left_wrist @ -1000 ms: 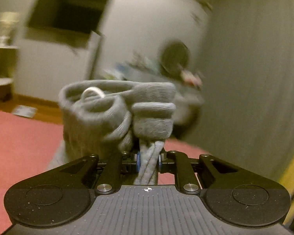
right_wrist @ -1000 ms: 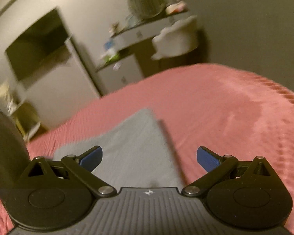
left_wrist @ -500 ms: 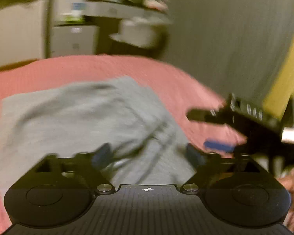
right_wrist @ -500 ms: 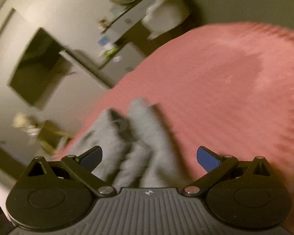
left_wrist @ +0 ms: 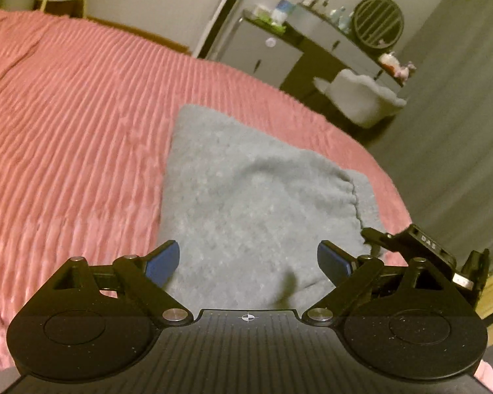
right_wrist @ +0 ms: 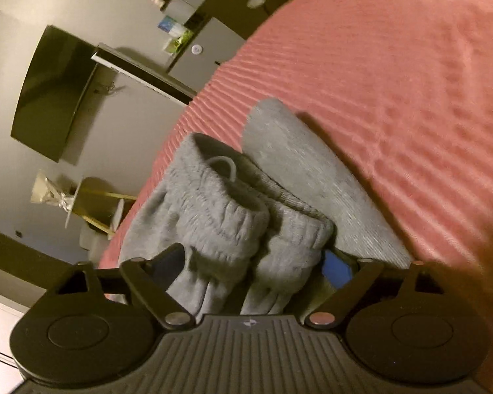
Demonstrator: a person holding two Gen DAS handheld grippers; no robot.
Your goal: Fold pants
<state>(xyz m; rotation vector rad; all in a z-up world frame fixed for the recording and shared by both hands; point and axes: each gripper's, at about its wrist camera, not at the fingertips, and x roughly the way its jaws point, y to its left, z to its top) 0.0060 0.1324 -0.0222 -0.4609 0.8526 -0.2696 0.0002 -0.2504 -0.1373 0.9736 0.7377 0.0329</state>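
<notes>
Grey sweatpants (left_wrist: 256, 197) lie folded flat on a pink ribbed bedspread (left_wrist: 65, 115). My left gripper (left_wrist: 248, 262) hovers just over their near edge, jaws wide open and nothing between the pads. In the right wrist view the bunched elastic waistband (right_wrist: 220, 216) with a white drawstring loop (right_wrist: 223, 164) sits between the jaws of my right gripper (right_wrist: 251, 266). Those jaws are closing around the cloth, and the blue pads stand at its sides without a firm squeeze. A flat grey leg panel (right_wrist: 299, 157) lies beyond the waistband.
The right gripper's black body (left_wrist: 424, 249) shows at the right edge of the left wrist view, by the pants' corner. Beyond the bed stand a grey cabinet (left_wrist: 263, 49), a white chair (left_wrist: 361, 98), a wall television (right_wrist: 52, 95) and a grey curtain (left_wrist: 460, 131).
My left gripper let go of the bunched grey cloth, opened wide and dropped toward the bed. My right gripper rolled, sank onto the waistband, and its jaws narrowed around it.
</notes>
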